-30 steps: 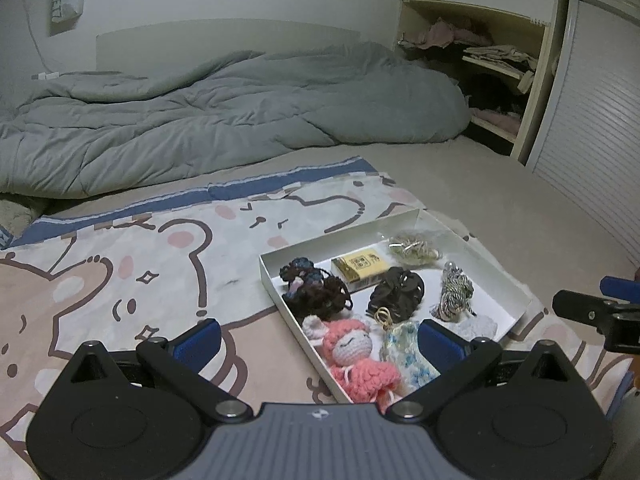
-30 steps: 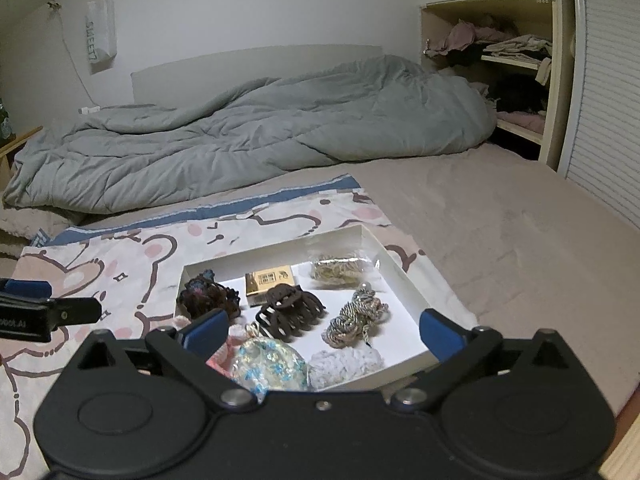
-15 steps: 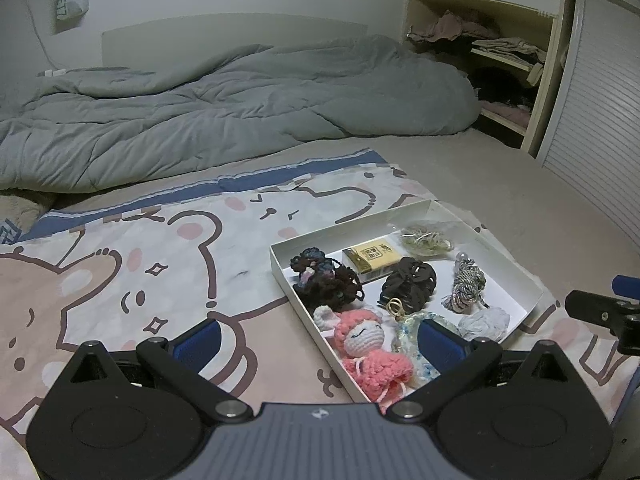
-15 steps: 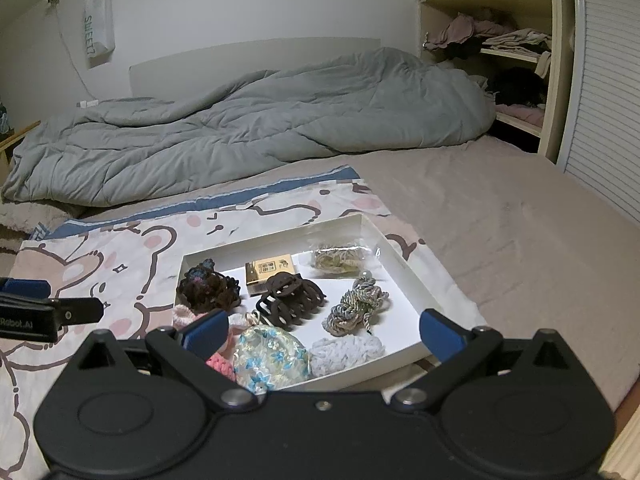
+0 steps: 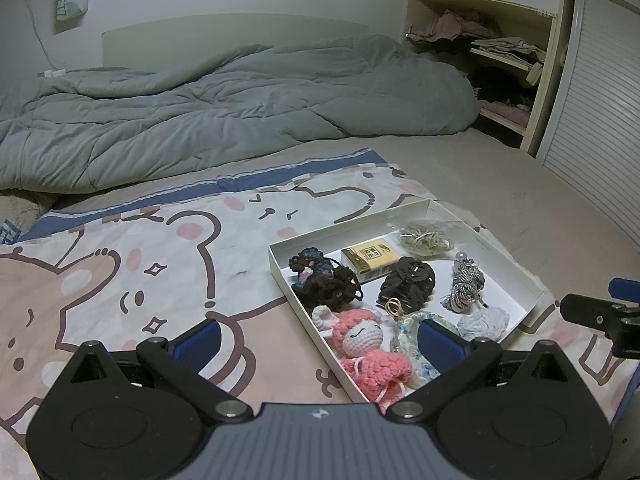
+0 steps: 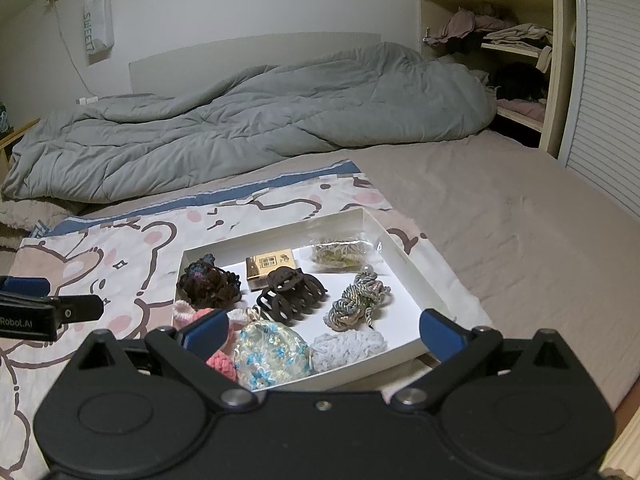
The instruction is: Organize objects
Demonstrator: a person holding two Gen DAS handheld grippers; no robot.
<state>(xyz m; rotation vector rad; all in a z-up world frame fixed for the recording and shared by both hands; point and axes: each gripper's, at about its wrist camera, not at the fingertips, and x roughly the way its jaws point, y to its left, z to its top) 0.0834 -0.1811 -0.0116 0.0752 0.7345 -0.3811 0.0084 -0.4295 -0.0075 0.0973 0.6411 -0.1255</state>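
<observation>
White shallow box (image 6: 404, 258) on the bed holds every small object, among them a hair clip (image 6: 292, 294); sorting looks complete or pending. Both claws, left (image 5: 318, 338) and right (image 6: 324, 330), hover wide open, empty.

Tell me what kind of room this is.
A bedroom, most likely: a rumpled grey duvet on a bed, a headboard against the wall, and open shelves stuffed with clothes.

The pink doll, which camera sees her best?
The left wrist view: the doll lies in the box with face and dress showing. The right wrist view shows only bits of pink behind a tong finger.
</observation>
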